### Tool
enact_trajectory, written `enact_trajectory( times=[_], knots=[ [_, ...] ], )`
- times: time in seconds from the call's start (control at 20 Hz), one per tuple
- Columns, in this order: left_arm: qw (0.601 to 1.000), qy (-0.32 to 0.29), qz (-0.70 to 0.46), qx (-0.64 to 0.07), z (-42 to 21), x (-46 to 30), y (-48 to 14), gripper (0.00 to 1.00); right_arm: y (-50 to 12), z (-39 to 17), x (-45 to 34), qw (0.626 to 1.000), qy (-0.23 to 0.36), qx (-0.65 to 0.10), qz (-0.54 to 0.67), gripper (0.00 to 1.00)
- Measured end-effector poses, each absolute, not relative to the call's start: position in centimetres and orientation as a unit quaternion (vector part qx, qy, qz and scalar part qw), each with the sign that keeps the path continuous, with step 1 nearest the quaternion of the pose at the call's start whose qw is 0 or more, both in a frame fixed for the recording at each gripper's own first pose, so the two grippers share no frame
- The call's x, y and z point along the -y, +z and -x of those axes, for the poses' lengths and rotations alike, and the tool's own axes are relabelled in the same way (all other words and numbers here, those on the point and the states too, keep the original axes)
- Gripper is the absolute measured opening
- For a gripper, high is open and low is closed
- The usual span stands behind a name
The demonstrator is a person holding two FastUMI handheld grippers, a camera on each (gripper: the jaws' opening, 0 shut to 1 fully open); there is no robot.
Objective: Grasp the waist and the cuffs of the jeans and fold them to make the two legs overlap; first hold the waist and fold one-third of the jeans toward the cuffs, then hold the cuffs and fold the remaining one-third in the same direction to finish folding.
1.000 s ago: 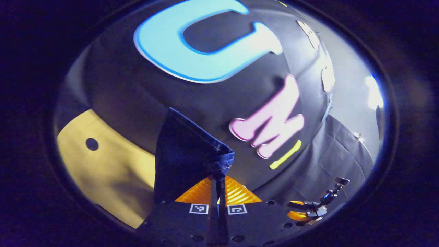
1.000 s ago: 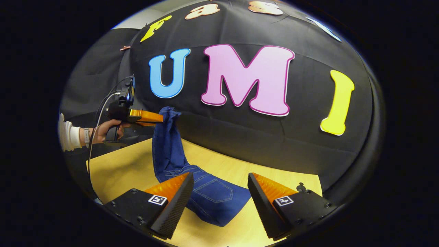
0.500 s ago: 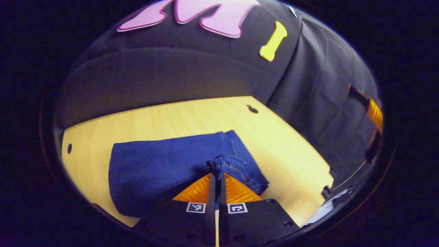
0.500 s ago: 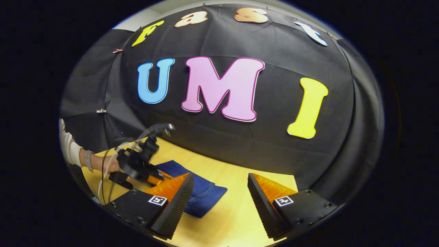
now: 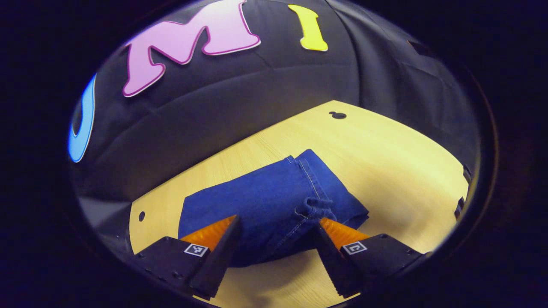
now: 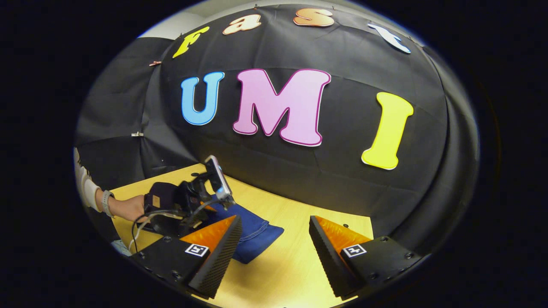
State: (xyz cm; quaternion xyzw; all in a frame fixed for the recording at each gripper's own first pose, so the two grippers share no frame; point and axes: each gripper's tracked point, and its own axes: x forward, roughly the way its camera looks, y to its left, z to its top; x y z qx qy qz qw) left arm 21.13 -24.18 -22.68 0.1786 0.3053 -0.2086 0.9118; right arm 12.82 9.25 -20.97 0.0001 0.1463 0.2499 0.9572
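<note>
Jeans point(image 5: 274, 205) lying on table point(image 5: 385, 145) as compact folded stack, cuff hem bunched on top. Left gripper point(image 5: 276, 239) hovering just above stack, jaws spread, gripping nothing; fold looking complete. Right gripper point(image 6: 274, 244) idling over bare table, jaws gaping, holding nothing.

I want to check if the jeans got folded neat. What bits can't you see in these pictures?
- Near edge of the jeans, left gripper view: the left gripper fingers cover its corners.
- Left part of the jeans, right gripper view: hidden behind the left gripper and one right gripper finger.
- Layers inside the fold: covered by the top denim.
- The person: just a hand at the edge.
</note>
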Motion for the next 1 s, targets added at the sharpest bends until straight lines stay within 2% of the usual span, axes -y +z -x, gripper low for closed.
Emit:
enact_trajectory(
  times=[0.3,0.75,1.0],
  knots=[
    [0.948,-0.153,-0.043,-0.274,-14.5,19.4,-14.7,0.98,-17.6,-9.4,-10.6,0.958,0.260,-0.122,-0.019,0.97],
    [0.978,-0.066,0.012,-0.197,2.1,9.8,0.2,0.98,-9.3,0.4,-11.7,0.959,0.268,-0.095,-0.015,0.97],
    [0.983,-0.036,0.017,-0.177,8.3,7.5,2.9,1.00,-5.9,4.6,-11.4,0.959,0.269,-0.078,-0.031,0.97]
  ],
)
